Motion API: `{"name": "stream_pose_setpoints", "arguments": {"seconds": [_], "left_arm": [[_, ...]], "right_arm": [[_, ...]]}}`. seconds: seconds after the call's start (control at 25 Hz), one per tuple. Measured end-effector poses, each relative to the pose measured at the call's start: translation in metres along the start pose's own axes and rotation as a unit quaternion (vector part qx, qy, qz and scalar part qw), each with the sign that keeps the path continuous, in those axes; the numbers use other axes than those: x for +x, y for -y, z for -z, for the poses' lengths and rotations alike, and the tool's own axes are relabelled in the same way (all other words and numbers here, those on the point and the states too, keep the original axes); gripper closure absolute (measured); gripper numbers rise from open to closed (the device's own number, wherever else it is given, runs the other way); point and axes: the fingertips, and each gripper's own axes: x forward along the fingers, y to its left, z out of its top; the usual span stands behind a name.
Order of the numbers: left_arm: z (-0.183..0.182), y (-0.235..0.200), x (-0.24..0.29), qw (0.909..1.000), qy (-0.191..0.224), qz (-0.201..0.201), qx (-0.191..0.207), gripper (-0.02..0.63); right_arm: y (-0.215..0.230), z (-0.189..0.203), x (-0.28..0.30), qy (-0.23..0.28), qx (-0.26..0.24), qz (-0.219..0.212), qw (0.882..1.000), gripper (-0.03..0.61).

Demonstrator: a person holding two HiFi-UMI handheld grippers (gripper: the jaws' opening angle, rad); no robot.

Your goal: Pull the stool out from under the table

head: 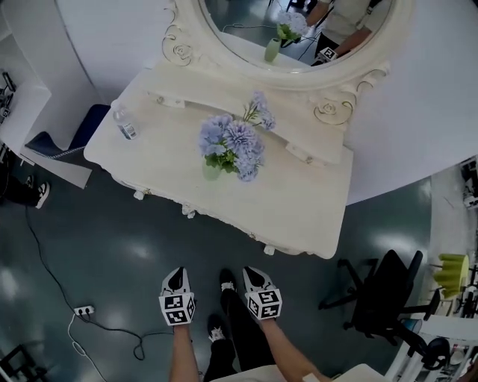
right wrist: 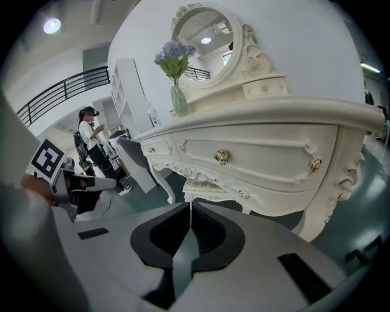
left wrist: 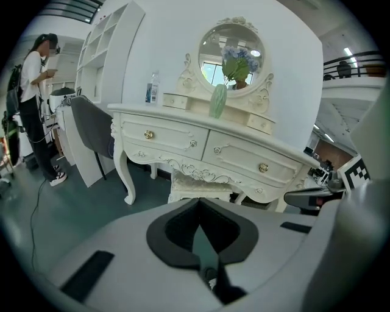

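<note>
A: Stool first, please. Where is it?

B: The stool (left wrist: 198, 183) stands under the table (left wrist: 201, 152), between the curved white legs (left wrist: 127, 177) and below the drawers (left wrist: 164, 137). Its pale seat shows in the left gripper view, and also in the right gripper view. In the head view the tabletop (head: 314, 201) hides it.

A: Now go from the left side. What is there?

B: Far left, a person (left wrist: 30, 97) in a white top stands near white shelves (left wrist: 106, 55). A grey chair (left wrist: 91, 131) is just beside the left end of the table. On the tabletop, near that end, a clear bottle (head: 125, 125) stands upright. Toward the middle is a green vase (head: 212, 170) with pale blue flowers (head: 233, 143), and behind it an oval mirror (head: 239, 22).

A: And the grippers?

B: The left gripper (head: 178, 273) is over the dark floor (head: 112, 246) in front of the table, pointing at it, not touching it. Its fingers (left wrist: 178, 231) are together, and nothing is between them. The right gripper (head: 251, 271) is just beside it, on the right. Its fingers (right wrist: 213, 234) are together too, also with nothing between. Both point toward the stool.

A: Anything further right?

B: A black office chair (head: 385, 295) stands on the floor, near the right corner of the table.
</note>
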Motion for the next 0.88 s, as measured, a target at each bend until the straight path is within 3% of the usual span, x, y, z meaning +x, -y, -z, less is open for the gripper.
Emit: {"name": "stream_pose_setpoints", "arguments": {"seconds": [0.24, 0.4, 0.6, 0.76, 0.88], "left_arm": [[0.004, 0.002, 0.023, 0.9998, -0.009, -0.008, -0.019, 0.598], [0.007, -0.005, 0.046, 0.9999, -0.014, -0.006, -0.001, 0.598], [0.012, -0.011, 0.069, 1.0000, 0.003, -0.003, 0.002, 0.598], [0.041, -0.020, 0.094, 0.9995, 0.010, 0.015, 0.025, 0.598], [0.066, -0.033, 0.122, 0.9985, 0.013, 0.025, 0.048, 0.598]], "right_arm": [[0.022, 0.028, 0.019, -0.011, 0.005, 0.018, 1.000, 0.534], [0.026, 0.042, 0.043, -0.014, 0.008, 0.019, 1.000, 0.534], [0.026, 0.055, 0.080, -0.011, -0.069, 0.003, 0.998, 0.534], [0.011, 0.080, 0.118, -0.029, -0.144, -0.040, 0.988, 0.532], [0.022, 0.095, 0.138, -0.031, -0.164, -0.038, 0.985, 0.532]]}}
